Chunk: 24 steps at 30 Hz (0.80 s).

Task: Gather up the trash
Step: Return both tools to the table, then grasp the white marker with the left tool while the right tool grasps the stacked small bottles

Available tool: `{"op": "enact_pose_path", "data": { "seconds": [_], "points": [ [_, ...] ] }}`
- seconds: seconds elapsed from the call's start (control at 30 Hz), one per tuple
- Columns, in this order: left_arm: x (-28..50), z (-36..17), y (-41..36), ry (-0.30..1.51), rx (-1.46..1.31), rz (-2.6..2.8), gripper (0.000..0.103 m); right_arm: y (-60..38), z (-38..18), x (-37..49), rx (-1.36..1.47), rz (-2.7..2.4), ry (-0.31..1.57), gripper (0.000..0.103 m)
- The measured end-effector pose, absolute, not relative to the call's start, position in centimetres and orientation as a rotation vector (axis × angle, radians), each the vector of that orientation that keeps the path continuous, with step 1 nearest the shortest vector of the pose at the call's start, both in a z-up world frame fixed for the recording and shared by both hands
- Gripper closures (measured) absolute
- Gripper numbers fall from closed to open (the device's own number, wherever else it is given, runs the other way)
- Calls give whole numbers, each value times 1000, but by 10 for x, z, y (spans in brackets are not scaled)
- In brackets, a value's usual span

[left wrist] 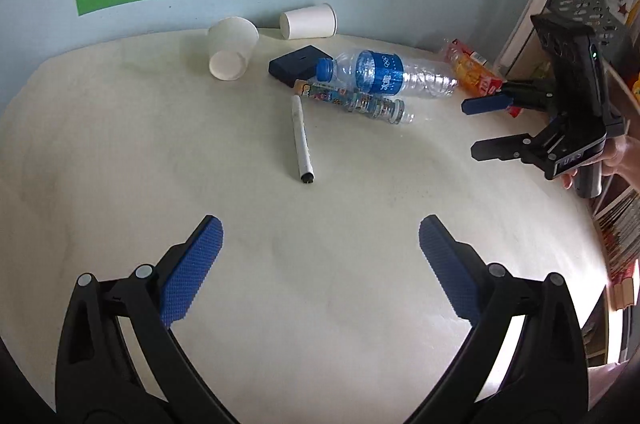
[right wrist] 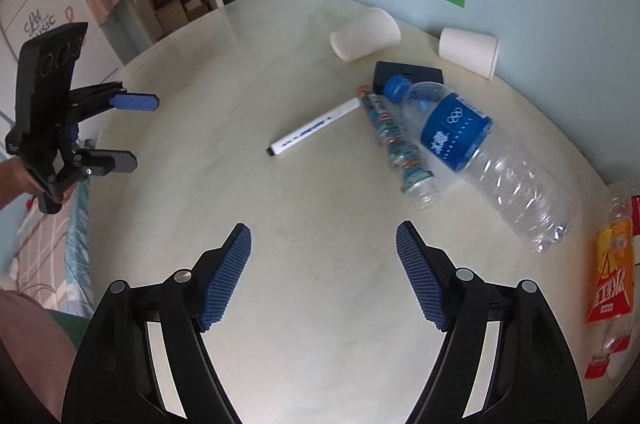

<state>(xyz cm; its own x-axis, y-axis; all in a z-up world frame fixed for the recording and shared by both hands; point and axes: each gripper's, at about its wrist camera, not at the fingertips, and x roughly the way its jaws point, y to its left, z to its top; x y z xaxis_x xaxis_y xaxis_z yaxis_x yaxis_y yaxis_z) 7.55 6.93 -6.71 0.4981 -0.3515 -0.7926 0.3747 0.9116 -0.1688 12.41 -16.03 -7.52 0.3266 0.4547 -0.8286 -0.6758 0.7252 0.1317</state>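
Both claws are held apart and empty above the bare near part of the table point(right wrist: 320, 304): the left claw point(left wrist: 320, 264) faces a white marker point(left wrist: 302, 140) ahead, the right claw point(right wrist: 324, 272) is nearer the table's right edge. Towards the far edge by the wall the trash is gathered: a clear water bottle point(right wrist: 480, 152) touching a slim patterned bottle point(right wrist: 400, 148), two tipped paper cups point(left wrist: 232, 48) point(left wrist: 308, 20), and an orange-labelled bottle point(right wrist: 612, 272) at the right edge. The water bottle is probably best taken first, gripped across its labelled middle with the pads point(right wrist: 226, 276) squared to it, so the slim bottle is not nudged away.
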Motion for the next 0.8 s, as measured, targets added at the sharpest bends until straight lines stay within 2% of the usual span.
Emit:
{"op": "enact_pose_path", "data": {
  "seconds": [0.1,0.3,0.57,0.73,0.8],
  "points": [
    [99,-82,52,967,101,-419,7,-168,-88,150,-263,765,1006,29],
    [135,-108,39,1001,102,-386,7,-171,-118,174,-222,785,1054,45],
    [160,-121,27,979,109,-349,8,-158,-136,194,-271,831,1019,47],
    [172,-133,19,1007,146,-345,30,-150,-136,209,-316,837,982,47],
    [174,-135,18,1012,139,-349,36,-147,-135,214,-337,835,959,46]
  ]
}}
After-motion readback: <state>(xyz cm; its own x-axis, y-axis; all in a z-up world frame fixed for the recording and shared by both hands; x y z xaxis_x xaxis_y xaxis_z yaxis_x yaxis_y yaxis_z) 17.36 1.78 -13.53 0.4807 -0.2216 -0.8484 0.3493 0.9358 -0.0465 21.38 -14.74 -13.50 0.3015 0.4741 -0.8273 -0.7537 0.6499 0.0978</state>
